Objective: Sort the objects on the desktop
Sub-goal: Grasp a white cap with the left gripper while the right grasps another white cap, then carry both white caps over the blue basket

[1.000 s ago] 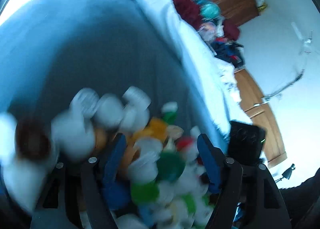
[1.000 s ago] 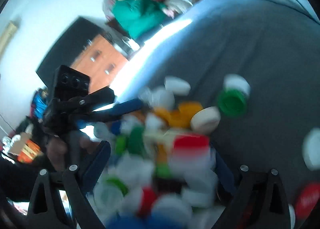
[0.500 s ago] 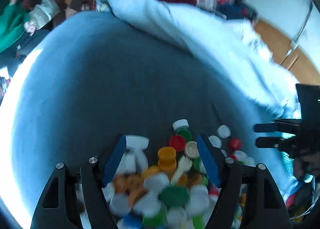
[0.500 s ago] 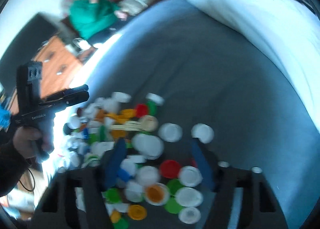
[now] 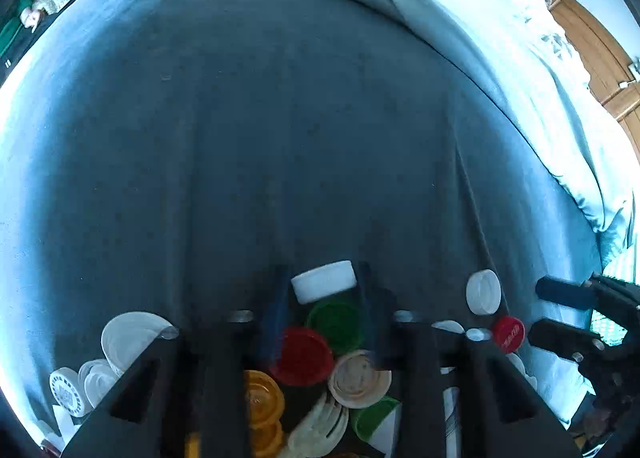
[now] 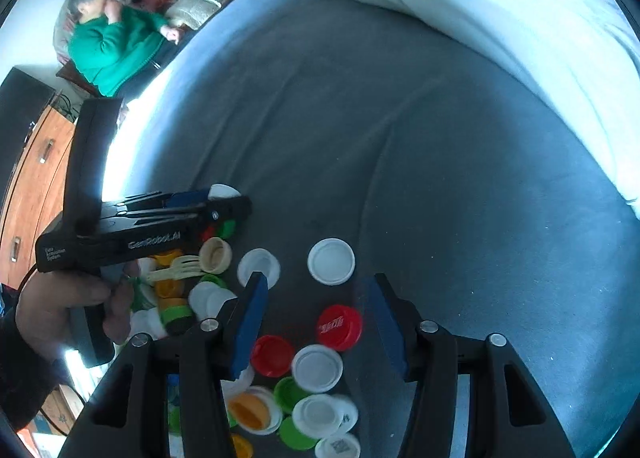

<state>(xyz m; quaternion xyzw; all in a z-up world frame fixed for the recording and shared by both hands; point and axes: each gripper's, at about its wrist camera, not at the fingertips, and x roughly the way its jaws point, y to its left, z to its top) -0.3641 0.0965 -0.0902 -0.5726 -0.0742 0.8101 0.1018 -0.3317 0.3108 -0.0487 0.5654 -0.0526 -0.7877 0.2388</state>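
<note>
A pile of bottle caps, white, red, green and orange, lies on a dark grey bedsheet. In the left wrist view my left gripper has its blue jaws close on either side of a white cap at the pile's far edge; a green cap and a red cap lie just behind it. In the right wrist view my right gripper is open over a red cap, with a white cap just ahead. The left gripper also shows there.
A cream plastic fork lies among the caps. A pale blue duvet is bunched along the far right of the bed. A person in green sits beyond the bed's left edge. Wooden drawers stand at left.
Both grippers have dropped lower and nearer the caps. The left jaws have narrowed around the white cap. The right gripper has shifted over the red cap.
</note>
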